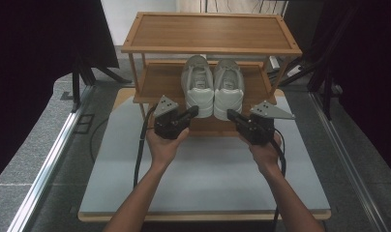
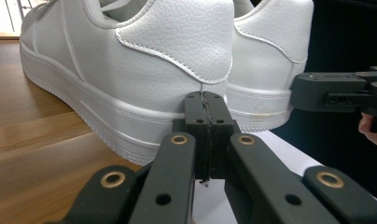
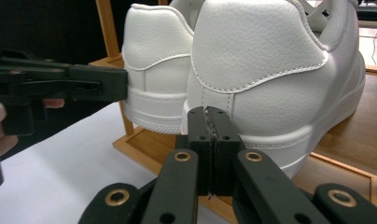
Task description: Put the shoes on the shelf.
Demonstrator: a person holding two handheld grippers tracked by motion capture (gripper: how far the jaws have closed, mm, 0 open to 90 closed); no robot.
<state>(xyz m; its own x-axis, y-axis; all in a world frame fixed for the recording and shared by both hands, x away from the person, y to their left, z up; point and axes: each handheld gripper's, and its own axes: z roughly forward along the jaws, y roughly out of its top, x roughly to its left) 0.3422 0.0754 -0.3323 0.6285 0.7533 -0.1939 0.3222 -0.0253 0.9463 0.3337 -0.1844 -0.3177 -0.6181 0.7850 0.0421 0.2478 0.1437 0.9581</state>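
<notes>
A pair of white sneakers stands on the lower shelf (image 1: 159,82) of a wooden rack, heels toward me. My left gripper (image 1: 193,112) is shut with nothing in it, its tips right at the heel of the left sneaker (image 1: 197,84). The right gripper (image 1: 231,114) is also shut and empty, just behind the heel of the right sneaker (image 1: 228,87). In the left gripper view the closed jaws (image 2: 206,100) sit against the left sneaker's heel (image 2: 154,60). In the right gripper view the closed jaws (image 3: 208,114) sit at the right sneaker's heel (image 3: 261,60). Whether they touch, I cannot tell.
The rack's top shelf (image 1: 208,31) overhangs the sneakers, with thin wooden posts (image 1: 133,72) at its sides. A white board (image 1: 208,169) lies under my forearms. A metal rail (image 1: 53,159) runs along the left, and dark curtains close both sides.
</notes>
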